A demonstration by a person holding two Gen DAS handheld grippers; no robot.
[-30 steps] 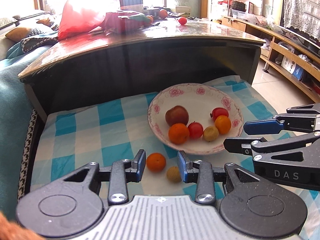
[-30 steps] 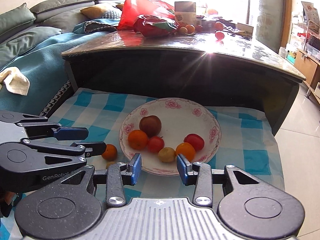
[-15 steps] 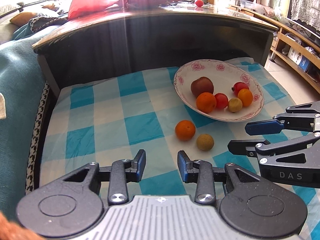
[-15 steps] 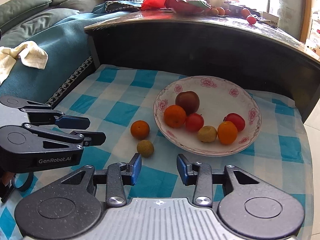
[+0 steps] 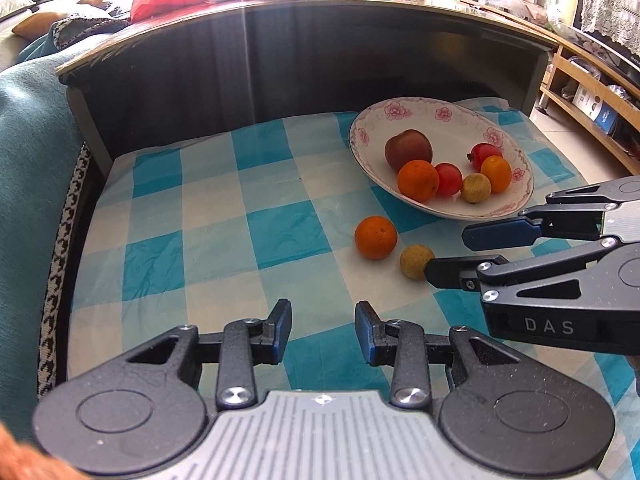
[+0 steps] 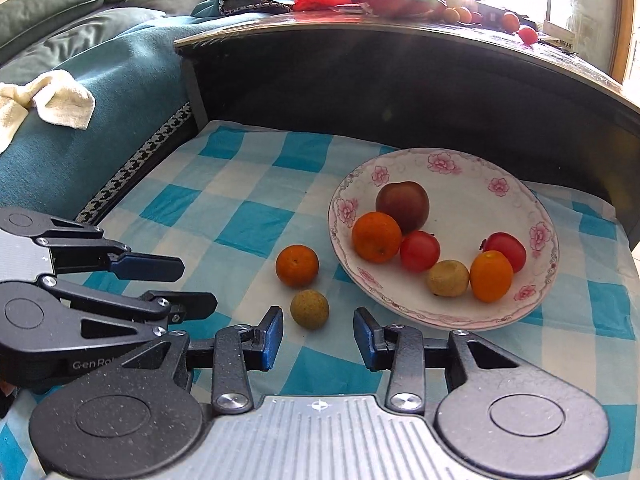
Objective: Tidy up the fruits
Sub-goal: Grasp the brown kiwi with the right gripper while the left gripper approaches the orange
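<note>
A white flowered plate [image 5: 424, 114] [image 6: 460, 168] holds several fruits: a dark red apple [image 6: 402, 205], two oranges, two small red fruits and a yellow-brown one. A loose orange [image 5: 375, 237] [image 6: 297, 265] and a small yellow-brown fruit [image 5: 416, 261] [image 6: 309, 309] lie on the checked cloth just left of the plate. My left gripper [image 5: 323, 332] [image 6: 196, 286] is open and empty, back from the loose fruits. My right gripper [image 6: 316, 337] [image 5: 446, 254] is open and empty, its fingertips just short of the small yellow-brown fruit.
A blue-and-white checked cloth [image 5: 224, 216] covers the low surface. A dark table's edge [image 5: 320, 12] overhangs behind the plate, with a red bag and more fruit on top. A teal sofa [image 6: 100, 92] with a white towel stands to the left.
Both grippers have drawn back and swung left, so the plate sits further right in both views. Both stay open and empty. The fruits have not moved.
</note>
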